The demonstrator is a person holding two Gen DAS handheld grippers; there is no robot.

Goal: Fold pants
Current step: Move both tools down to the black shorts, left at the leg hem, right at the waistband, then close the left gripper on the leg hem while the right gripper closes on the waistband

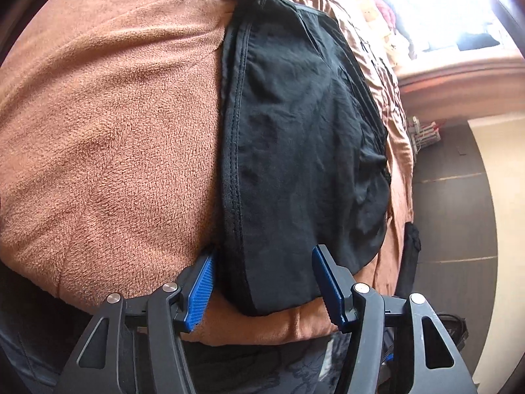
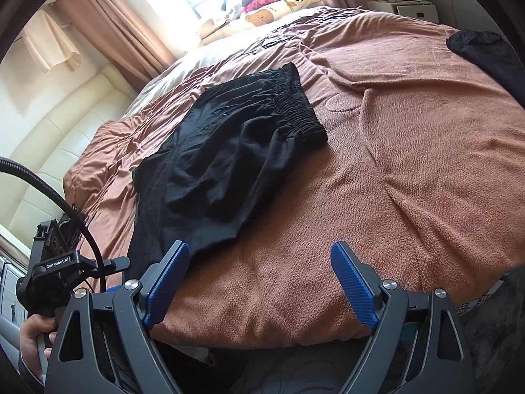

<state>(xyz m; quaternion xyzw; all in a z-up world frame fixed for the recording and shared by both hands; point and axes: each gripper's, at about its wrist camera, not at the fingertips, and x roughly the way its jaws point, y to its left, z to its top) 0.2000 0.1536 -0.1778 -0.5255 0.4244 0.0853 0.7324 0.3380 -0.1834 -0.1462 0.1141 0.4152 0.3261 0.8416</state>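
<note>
Black pants (image 2: pixel 229 157) lie folded on a brown fleece blanket (image 2: pixel 410 151) on a bed, elastic waistband at the far end. In the left wrist view the pants (image 1: pixel 295 138) fill the middle, a stitched edge running along their left side. My left gripper (image 1: pixel 262 282) is open, its blue pads either side of the pants' near end, just above the cloth. My right gripper (image 2: pixel 259 282) is open and empty over the blanket, to the right of the pants' near corner. The left gripper's body (image 2: pixel 55 262) shows at the left of the right wrist view, held by a hand.
Another black garment (image 2: pixel 485 55) lies at the bed's far right edge. Pillows and clothes (image 2: pixel 272 3) are piled by the bright window. A cream padded headboard (image 2: pixel 59 151) lies left. Dark floor (image 1: pixel 452 216) runs beside the bed. The bed's near edge is just below both grippers.
</note>
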